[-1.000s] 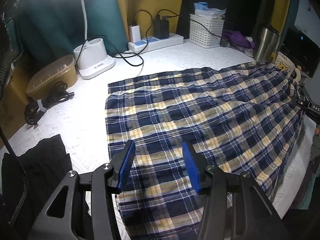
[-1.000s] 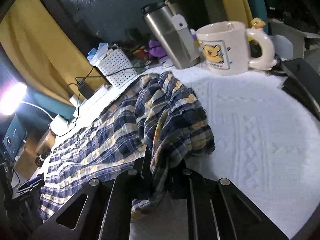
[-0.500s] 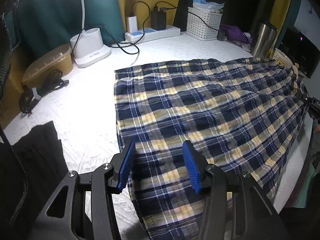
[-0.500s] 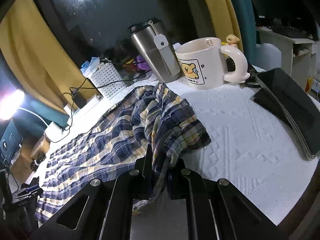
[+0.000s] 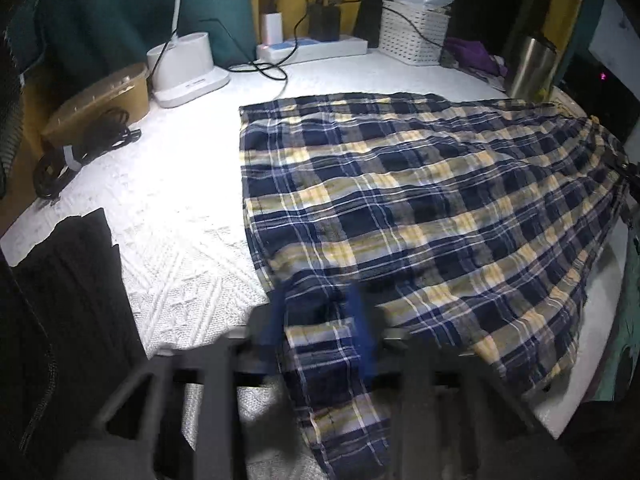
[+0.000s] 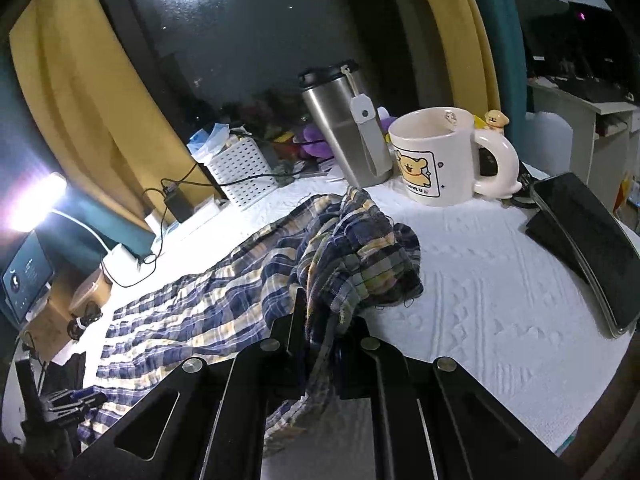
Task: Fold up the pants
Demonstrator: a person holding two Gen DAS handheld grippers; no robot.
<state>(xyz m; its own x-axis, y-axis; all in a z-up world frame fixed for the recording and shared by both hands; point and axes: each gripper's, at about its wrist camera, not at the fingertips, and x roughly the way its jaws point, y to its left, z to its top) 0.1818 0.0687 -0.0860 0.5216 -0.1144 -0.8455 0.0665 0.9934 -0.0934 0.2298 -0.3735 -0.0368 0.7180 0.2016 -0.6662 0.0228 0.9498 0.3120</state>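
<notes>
Blue and yellow plaid pants (image 5: 420,200) lie spread flat on the white textured table cover (image 5: 172,200). My left gripper (image 5: 318,320) hangs low over the near leg hem. Its blue pads (image 5: 276,320) are blurred and closing, still apart, with a ridge of plaid cloth between them. In the right wrist view my right gripper (image 6: 320,344) is shut on the bunched waistband end of the pants (image 6: 360,256) and holds it lifted a little off the cover.
Along the back stand a white lamp base (image 5: 188,68), a power strip (image 5: 312,46) and a white basket (image 5: 414,36). A steel tumbler (image 6: 344,120), a bear mug (image 6: 436,156) and a black tablet (image 6: 588,248) sit by the waistband. A black garment (image 5: 68,300) lies near left.
My left gripper came lower over the leg hem and its pads drew closer together around the cloth. My right gripper rose a little with the waistband in it.
</notes>
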